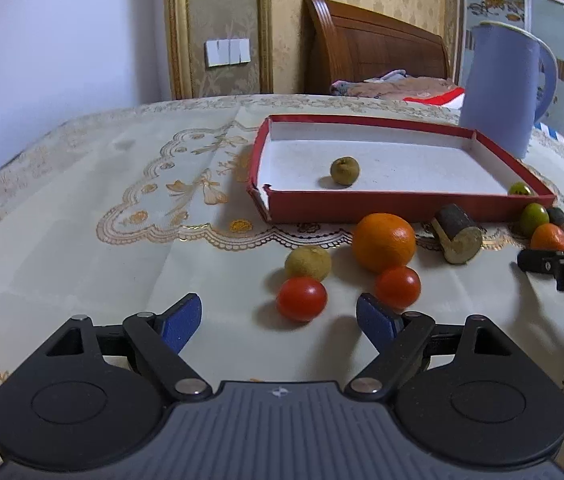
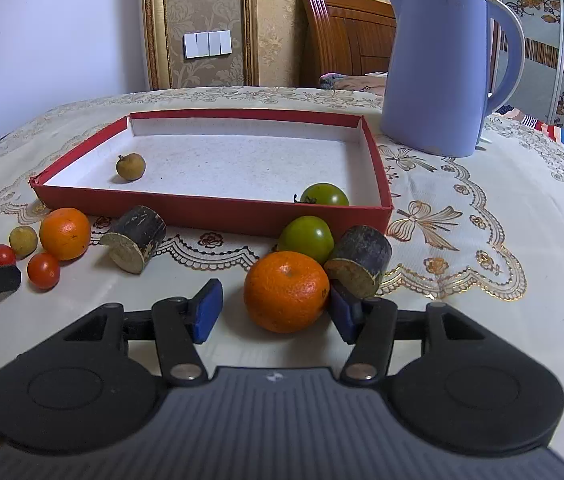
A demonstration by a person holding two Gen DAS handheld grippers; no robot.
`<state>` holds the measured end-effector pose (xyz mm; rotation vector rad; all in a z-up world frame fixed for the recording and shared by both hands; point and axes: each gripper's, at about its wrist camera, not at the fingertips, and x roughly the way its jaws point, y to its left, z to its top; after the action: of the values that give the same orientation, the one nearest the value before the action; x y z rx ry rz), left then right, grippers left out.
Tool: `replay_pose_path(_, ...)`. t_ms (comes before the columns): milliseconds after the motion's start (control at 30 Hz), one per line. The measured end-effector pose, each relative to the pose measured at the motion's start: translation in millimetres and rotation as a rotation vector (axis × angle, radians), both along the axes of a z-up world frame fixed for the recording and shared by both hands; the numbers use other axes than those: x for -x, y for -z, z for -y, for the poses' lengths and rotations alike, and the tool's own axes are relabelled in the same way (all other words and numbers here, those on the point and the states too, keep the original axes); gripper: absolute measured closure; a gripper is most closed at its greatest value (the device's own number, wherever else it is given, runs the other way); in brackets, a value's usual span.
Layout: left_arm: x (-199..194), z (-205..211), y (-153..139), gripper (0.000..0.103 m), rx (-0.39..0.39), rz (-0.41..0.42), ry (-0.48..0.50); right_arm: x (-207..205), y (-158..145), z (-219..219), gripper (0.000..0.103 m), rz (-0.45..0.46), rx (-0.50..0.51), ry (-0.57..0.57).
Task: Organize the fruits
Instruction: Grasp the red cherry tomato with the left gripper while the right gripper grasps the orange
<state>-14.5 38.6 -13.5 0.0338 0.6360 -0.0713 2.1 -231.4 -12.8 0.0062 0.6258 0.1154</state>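
Right wrist: claw around an orange, not clamped

Right gripper [image 2: 274,312] brackets the near orange [image 2: 285,291]; right pad touches it, left pad stands apart. Left gripper [image 1: 279,322] is spread wide with nothing between, just short of a red tomato [image 1: 301,299]. Red tray [image 2: 218,210] holds a longan [image 2: 130,166] and a green tomato [image 2: 325,194].

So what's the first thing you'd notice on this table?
The red box in the middle, nearly empty, with just a longan and a green tomato inside. Then the tall blue kettle behind its right corner, and the orange in front of the right gripper.
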Motion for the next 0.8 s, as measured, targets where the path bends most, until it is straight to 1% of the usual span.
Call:
replay_pose_path(100, -2.9, -0.5, -1.4, 0.018, 0.005, 0.009, 0.006, 0.1, 0.0, -0.1, 0.047, 0.000, 0.001, 0.000)
replay_pose_path(167, -4.3, 3.4, -2.2, 0.031, -0.024, 0.023, 0.010, 0.3, 0.1, 0.5, 0.047, 0.000, 0.001, 0.000)
replay_pose_path(200, -5.0, 5.7, -1.1, 0.035, -0.040, 0.020, 0.014, 0.3, 0.1, 0.1, 0.047, 0.000, 0.000, 0.000)
replay_pose_path(233, -5.9, 7.3, 0.4, 0.044, -0.050, 0.008, 0.021, 0.4, 0.1, 0.4, 0.048, 0.000, -0.001, 0.001)
replay_pose_path(300, -4.8, 6.9, 0.2, 0.047, -0.046, 0.007, 0.029, 0.2, 0.1, 0.2, 0.047, 0.000, -0.002, 0.001)
replay_pose_path(367, -3.4, 4.6, -0.2, 0.058, -0.033, 0.009, 0.029, 0.1, 0.2, 0.3, 0.047, 0.000, -0.002, 0.001)
replay_pose_path(433, -4.6, 3.2, -0.2, 0.060, -0.018, 0.003, 0.041, 0.1, 0.1, 0.3, 0.047, 0.000, -0.002, 0.001)
replay_pose_path(567, -4.5, 6.9, 0.1, 0.066, -0.034, 0.006, 0.059, 0.1, 0.1, 0.2, 0.048, 0.001, -0.004, 0.002)
replay_pose_path(600, -4.5, 6.8, 0.3, 0.066, -0.032, 0.005, 0.060, 0.2, 0.0, 0.7, 0.049, 0.002, -0.007, 0.004)
replay_pose_path(667, -4.3, 5.3, -0.2, 0.071, -0.019, 0.002, 0.063, 0.4, -0.1, 1.3, 0.050, 0.004, -0.009, 0.008)
replay_pose_path(767, -2.4, 4.6, -0.3, 0.076, -0.009, 0.000, 0.076, 1.3, -0.4, 3.4, 0.056, 0.008, -0.015, 0.018)
replay_pose_path(800, -2.4, 4.6, -0.2, 0.076, -0.007, 0.000, 0.080, 1.2, -0.3, 3.8, 0.057, 0.008, -0.015, 0.021)
